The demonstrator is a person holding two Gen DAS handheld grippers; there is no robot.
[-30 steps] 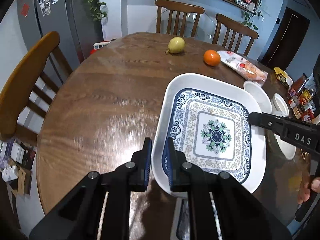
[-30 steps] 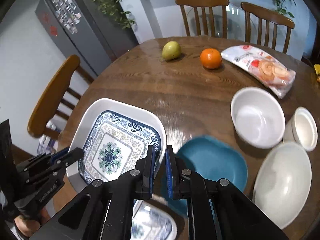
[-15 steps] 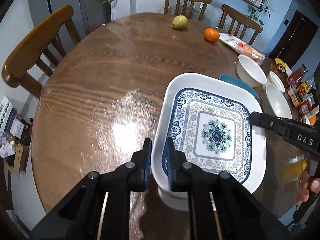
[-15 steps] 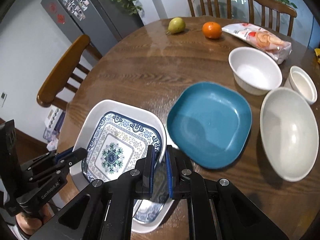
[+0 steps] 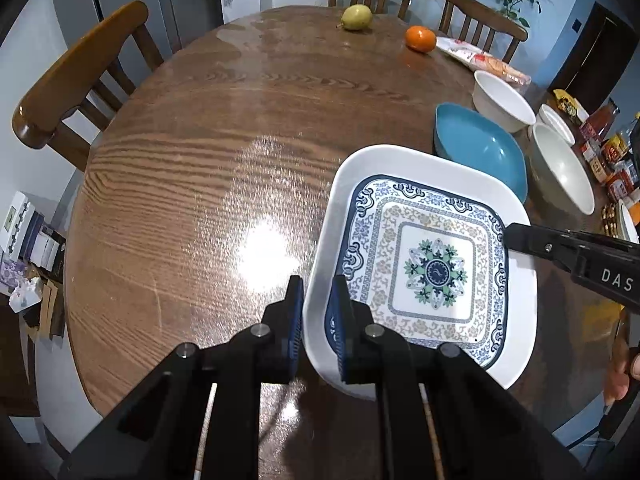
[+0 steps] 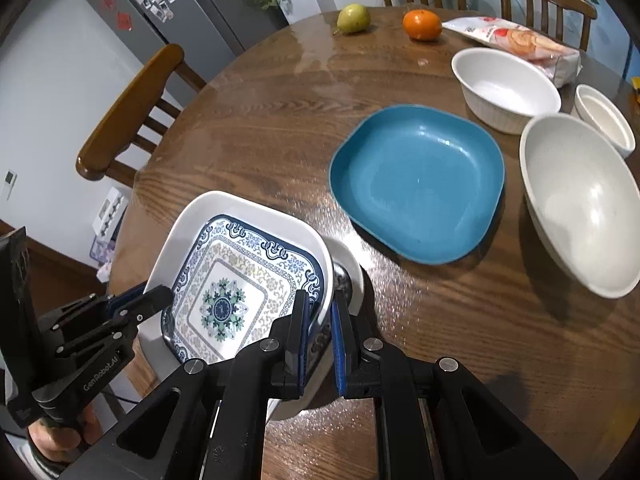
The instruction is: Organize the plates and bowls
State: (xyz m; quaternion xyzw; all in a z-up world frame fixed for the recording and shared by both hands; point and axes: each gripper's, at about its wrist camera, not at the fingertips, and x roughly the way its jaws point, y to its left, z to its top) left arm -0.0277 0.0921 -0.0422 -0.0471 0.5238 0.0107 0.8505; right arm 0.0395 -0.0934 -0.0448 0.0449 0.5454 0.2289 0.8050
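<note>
A white square plate with a blue floral pattern [image 5: 436,268] [image 6: 224,304] is held between both grippers near the table's front edge. My left gripper [image 5: 316,284] [image 6: 156,296] is shut on its left rim. My right gripper [image 6: 320,300] [image 5: 508,236] is shut on its right rim. Under the plate, a white dish [image 6: 354,276] peeks out, mostly hidden; whether the two touch I cannot tell. A blue square plate [image 6: 416,184] [image 5: 480,148] lies on the table to the right of it.
Right of the blue plate stand a large white bowl [image 6: 580,200], a ribbed white bowl [image 6: 504,84] and a small white bowl [image 6: 604,120]. A pear [image 6: 352,18], an orange [image 6: 422,24] and a snack bag [image 6: 516,40] lie at the far side. Wooden chairs [image 5: 72,80] ring the round table [image 5: 200,160].
Both grippers have carried the patterned plate down and back toward the table's near edge. It has come off the blue plate, which now lies fully uncovered.
</note>
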